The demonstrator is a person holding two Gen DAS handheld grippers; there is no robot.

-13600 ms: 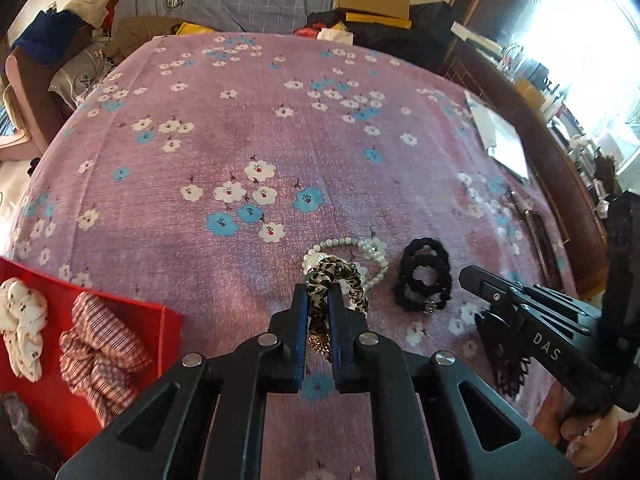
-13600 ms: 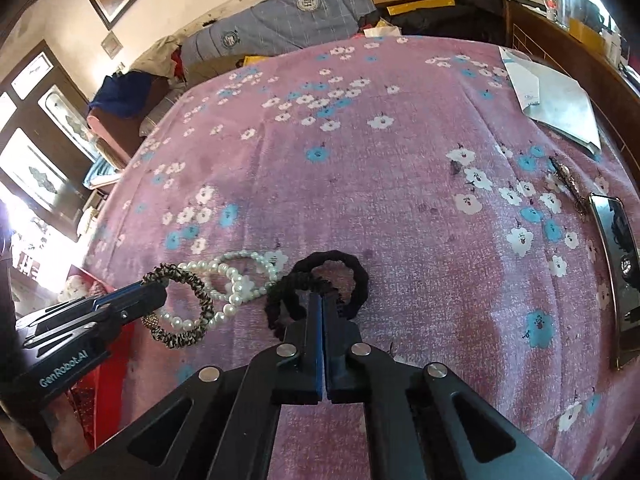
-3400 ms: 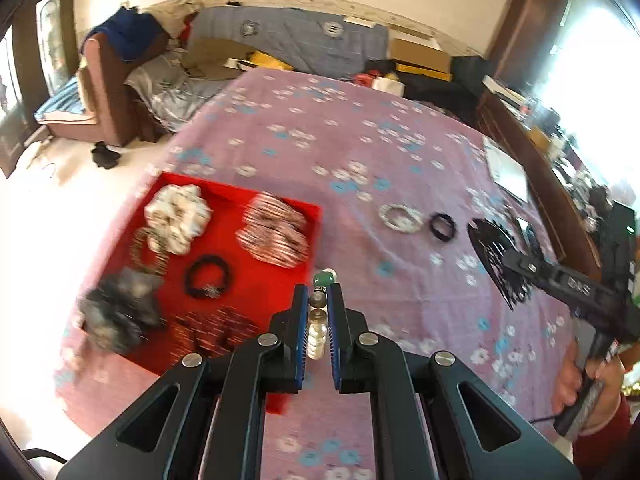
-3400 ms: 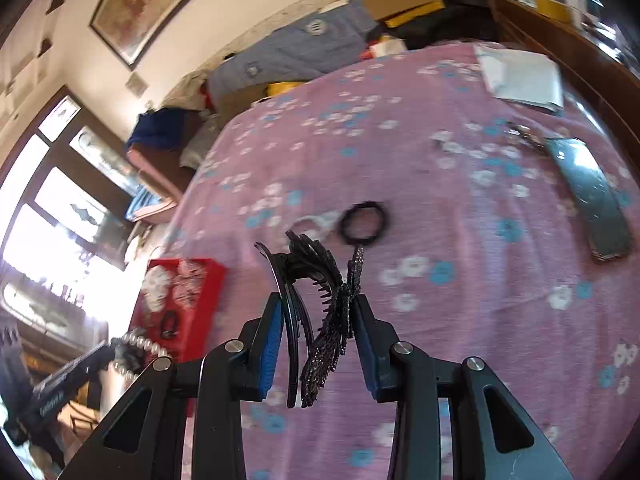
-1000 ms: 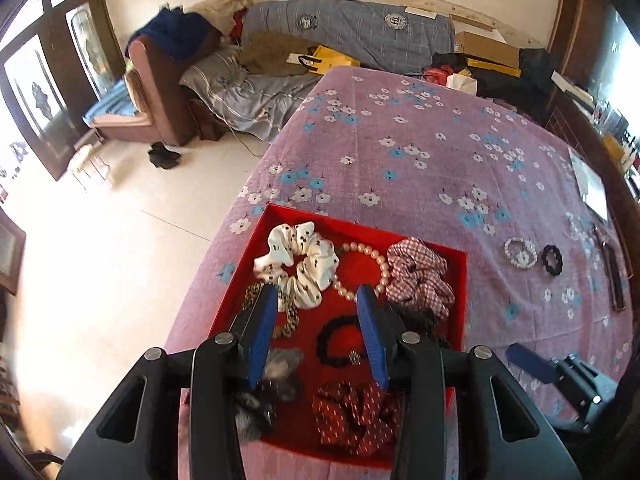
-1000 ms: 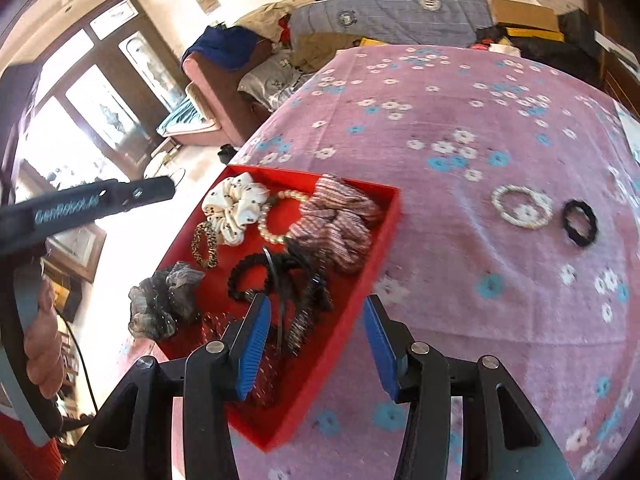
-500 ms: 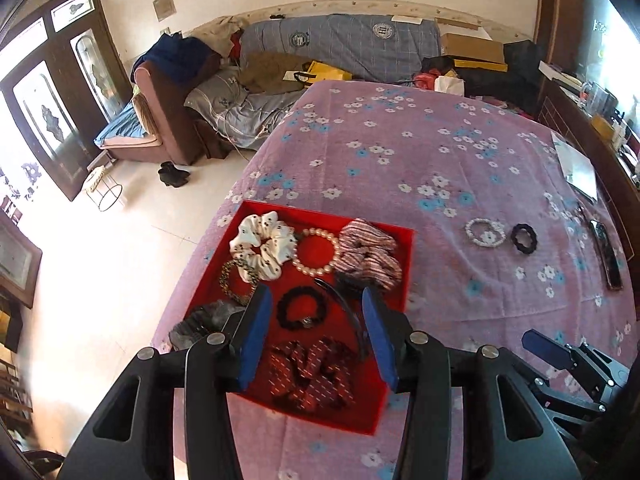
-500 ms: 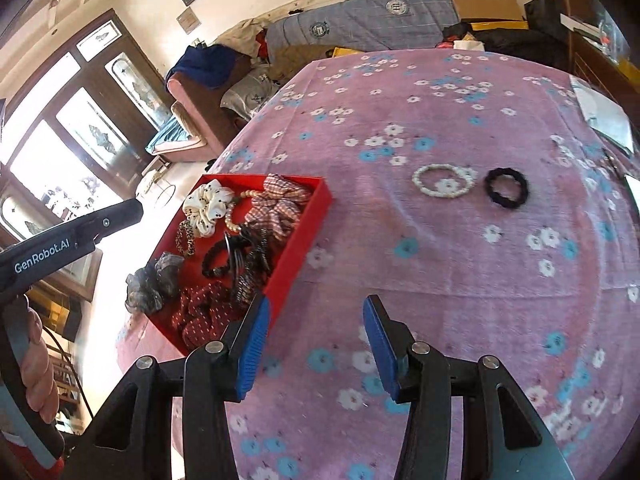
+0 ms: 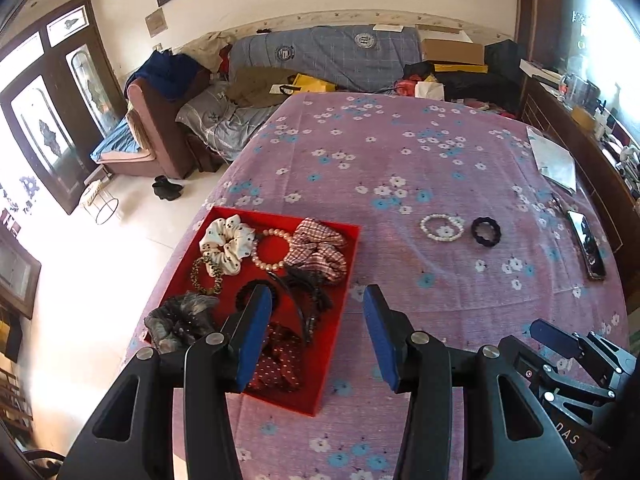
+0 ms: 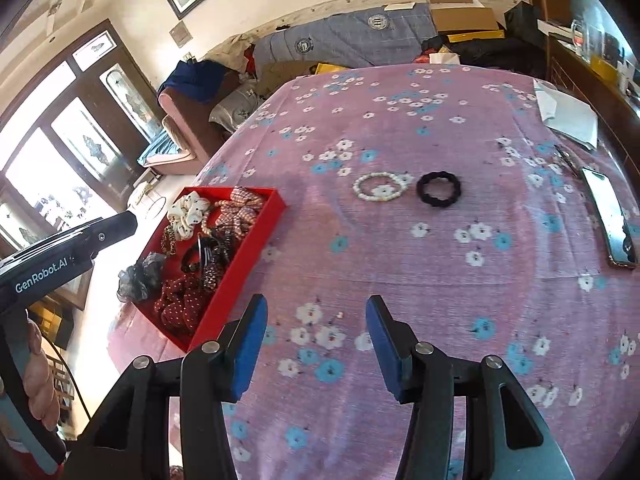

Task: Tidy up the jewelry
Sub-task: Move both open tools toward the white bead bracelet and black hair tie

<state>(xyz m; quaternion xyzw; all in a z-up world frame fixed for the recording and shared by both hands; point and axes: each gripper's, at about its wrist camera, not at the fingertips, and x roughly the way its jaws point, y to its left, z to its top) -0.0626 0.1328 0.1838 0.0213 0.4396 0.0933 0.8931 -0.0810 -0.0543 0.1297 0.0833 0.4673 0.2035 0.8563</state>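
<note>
A red tray (image 9: 352, 240) (image 10: 256, 236) holds several scrunchies, a pearl bracelet (image 9: 269, 254) and a black hair claw (image 9: 308, 300). On the purple floral cloth lie a white bead bracelet (image 9: 441, 228) (image 10: 379, 186) and a black scrunchie (image 9: 485, 232) (image 10: 438, 189), side by side. My left gripper (image 9: 316, 332) is open and empty, high above the tray's right edge. My right gripper (image 10: 314, 344) is open and empty above the cloth, right of the tray and short of the two loose pieces.
A phone (image 9: 587, 244) (image 10: 610, 218) and white papers (image 9: 554, 162) (image 10: 568, 118) lie near the table's right edge. A sofa with clothes and boxes (image 9: 332, 56) stands beyond the far edge. The floor drops off left of the tray.
Both grippers let go of their items into the tray, opened, and have pulled back and up. The right gripper has swung right, away from the tray.
</note>
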